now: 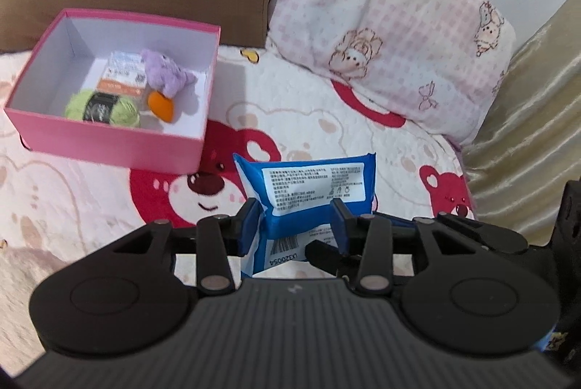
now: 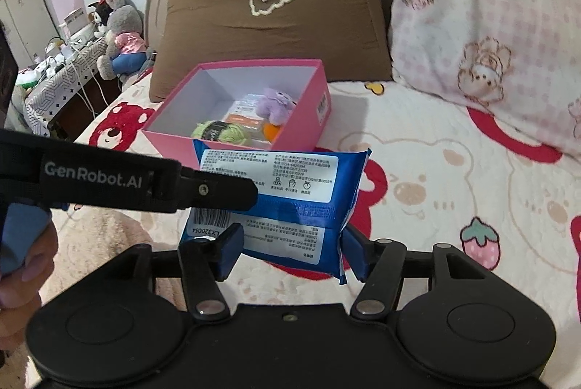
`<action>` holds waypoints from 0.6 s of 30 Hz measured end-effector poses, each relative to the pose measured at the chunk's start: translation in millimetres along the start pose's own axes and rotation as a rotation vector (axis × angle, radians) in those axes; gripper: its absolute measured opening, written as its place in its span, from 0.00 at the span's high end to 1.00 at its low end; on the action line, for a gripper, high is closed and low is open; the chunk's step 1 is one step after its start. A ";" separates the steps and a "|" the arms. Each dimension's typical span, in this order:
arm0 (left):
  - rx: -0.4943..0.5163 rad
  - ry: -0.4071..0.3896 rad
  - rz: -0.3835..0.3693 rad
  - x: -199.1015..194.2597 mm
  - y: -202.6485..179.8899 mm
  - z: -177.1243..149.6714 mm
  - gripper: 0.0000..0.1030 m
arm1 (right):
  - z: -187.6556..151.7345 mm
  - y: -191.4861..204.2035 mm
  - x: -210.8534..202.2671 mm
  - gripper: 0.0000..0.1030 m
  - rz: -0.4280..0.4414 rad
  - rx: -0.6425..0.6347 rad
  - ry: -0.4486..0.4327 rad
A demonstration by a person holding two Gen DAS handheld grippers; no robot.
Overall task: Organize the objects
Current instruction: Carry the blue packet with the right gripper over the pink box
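Evidently both tongs share 1 blue pack [image 2: 279, 193], lifted off the bedspread [image 2: 454, 178], probably bound for the pink box [image 2: 301, 124] just beyond them, where yarn [image 1: 103, 106] and a purple toy [image 1: 165, 75] lie already. Left tongs [image 1: 296, 225] pinch its crumpled end, jaws fairly narrow. Right tongs [image 2: 290, 251] clasp its width, spread wider, pads touching both edges.

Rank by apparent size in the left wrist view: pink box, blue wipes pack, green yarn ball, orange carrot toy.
1. pink box
2. blue wipes pack, though nearness to the camera inflates it
3. green yarn ball
4. orange carrot toy
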State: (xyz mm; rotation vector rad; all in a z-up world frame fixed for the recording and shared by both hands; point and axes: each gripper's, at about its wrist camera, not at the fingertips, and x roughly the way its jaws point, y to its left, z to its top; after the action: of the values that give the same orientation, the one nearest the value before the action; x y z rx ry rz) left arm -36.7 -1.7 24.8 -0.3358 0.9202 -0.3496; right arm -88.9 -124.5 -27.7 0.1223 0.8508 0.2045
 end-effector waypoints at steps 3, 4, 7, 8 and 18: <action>0.007 -0.028 -0.004 -13.2 4.7 8.0 0.60 | 8.4 8.3 -1.5 0.37 0.010 -0.004 -0.008; 0.013 -0.038 -0.003 -17.4 6.2 10.1 0.60 | 12.1 12.0 -2.0 0.37 0.012 -0.010 -0.013; 0.038 -0.069 0.001 -26.7 12.7 15.8 0.60 | 22.5 23.6 -2.6 0.36 0.011 -0.025 -0.032; 0.024 -0.080 -0.001 -29.0 16.8 16.8 0.60 | 25.7 26.7 -2.1 0.36 0.010 -0.029 -0.038; -0.062 -0.168 -0.015 -29.2 63.1 34.7 0.60 | 50.9 48.7 30.8 0.36 0.034 -0.029 -0.027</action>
State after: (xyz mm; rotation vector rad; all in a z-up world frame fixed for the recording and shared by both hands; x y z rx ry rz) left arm -15.2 71.8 38.2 -0.4225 0.7645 -0.3024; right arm -37.0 -71.4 -7.9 0.1122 0.8188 0.2470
